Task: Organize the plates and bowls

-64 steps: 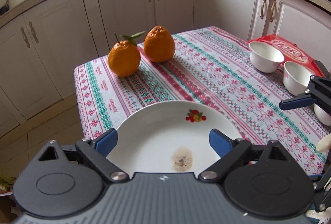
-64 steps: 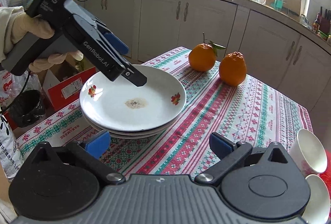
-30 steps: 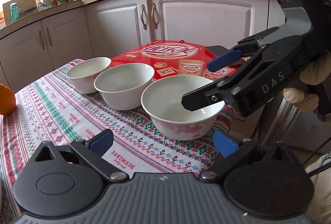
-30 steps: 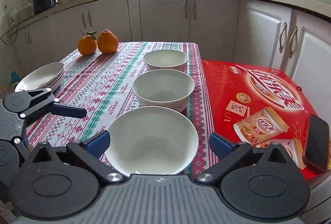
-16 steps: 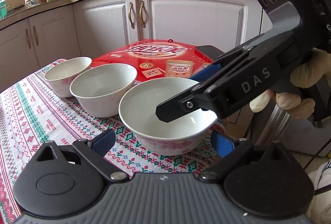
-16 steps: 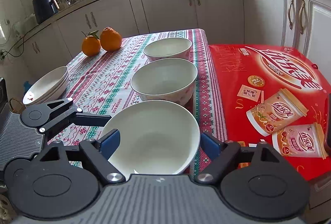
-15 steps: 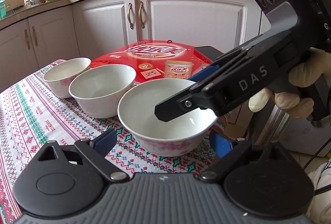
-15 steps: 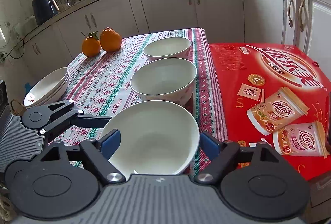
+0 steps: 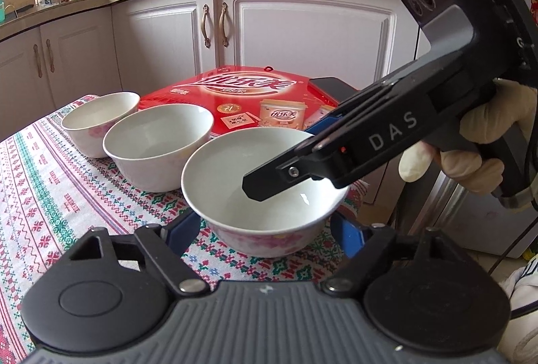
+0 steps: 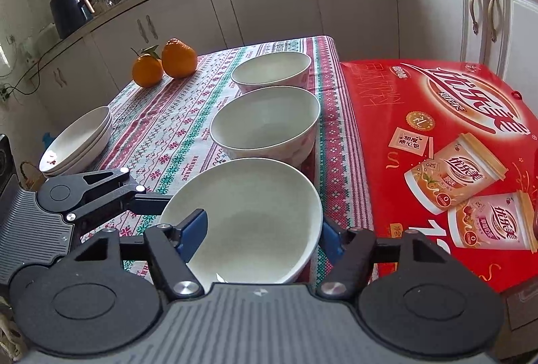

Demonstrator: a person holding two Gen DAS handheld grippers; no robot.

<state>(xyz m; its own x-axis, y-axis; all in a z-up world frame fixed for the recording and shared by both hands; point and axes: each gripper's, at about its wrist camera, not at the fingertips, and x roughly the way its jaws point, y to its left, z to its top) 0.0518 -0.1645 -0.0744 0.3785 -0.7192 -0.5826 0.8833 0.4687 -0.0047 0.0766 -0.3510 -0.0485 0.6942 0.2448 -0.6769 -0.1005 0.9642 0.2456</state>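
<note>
The right gripper clamps the nearest bowl across its rim, while the left gripper's jaws are closing around it.

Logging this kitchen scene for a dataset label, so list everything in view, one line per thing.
bowls: three, white, in a row on the tablecloth beside the red box
plates: one stack, white, far table edge
oranges: two, orange, touching, far end
tablecloth: one, patterned red, green and white, covering the table
red box: one, beside the bowls
phone: one, dark, on the box
right gripper: black, blue pads, shut on the nearest bowl
left gripper: black, closing around that bowl
gloved hand: one, holding the right gripper
</note>
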